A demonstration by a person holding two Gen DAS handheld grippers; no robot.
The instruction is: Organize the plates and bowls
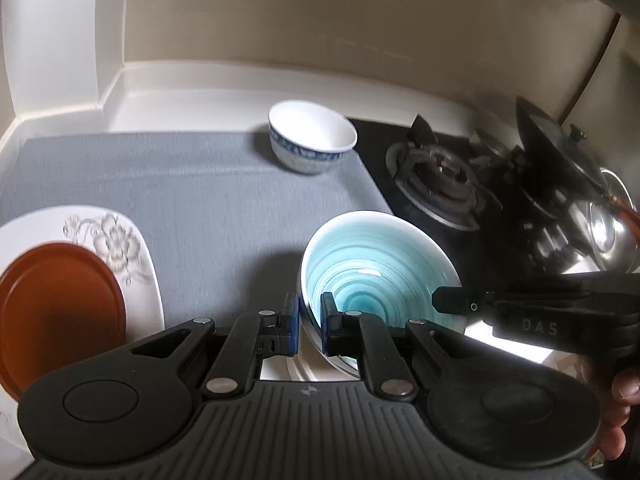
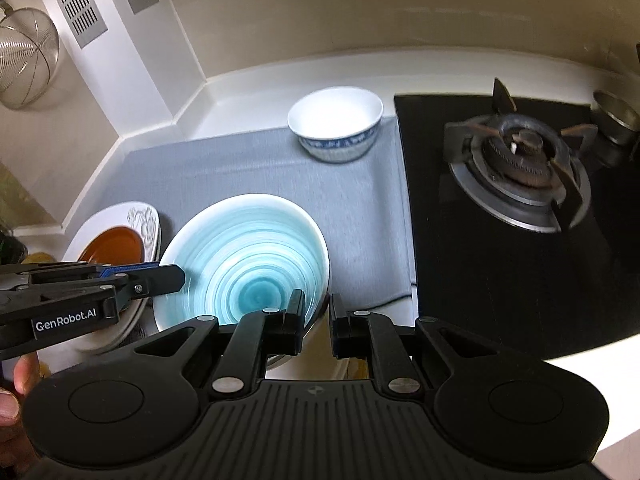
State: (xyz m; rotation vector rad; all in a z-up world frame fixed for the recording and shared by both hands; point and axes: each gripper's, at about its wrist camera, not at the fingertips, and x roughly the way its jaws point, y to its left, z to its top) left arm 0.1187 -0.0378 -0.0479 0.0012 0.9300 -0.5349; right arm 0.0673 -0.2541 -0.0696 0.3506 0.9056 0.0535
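A turquoise ringed bowl [image 1: 372,268] [image 2: 248,264] is held by both grippers over the grey mat [image 1: 200,200] [image 2: 240,164]. My left gripper [image 1: 310,322] is shut on its left rim, one pad inside and one outside. My right gripper [image 2: 318,320] is shut on the opposite rim in the same way. Each gripper also shows side-on in the other's view: the right gripper [image 1: 440,300] and the left gripper [image 2: 178,276]. A white bowl with a blue band [image 1: 312,136] [image 2: 336,124] stands at the mat's far edge. A brown plate [image 1: 60,304] [image 2: 116,246] lies on a white flowered plate [image 1: 120,236] [image 2: 116,216] at the left.
A black gas stove [image 1: 440,180] [image 2: 516,160] borders the mat on the right, with steel pots [image 1: 608,224] beyond its burner. The counter ends at a raised white wall edge [image 2: 200,96] behind. A wire strainer [image 2: 24,64] hangs at the upper left. A person's fingers [image 2: 24,372] hold the left gripper.
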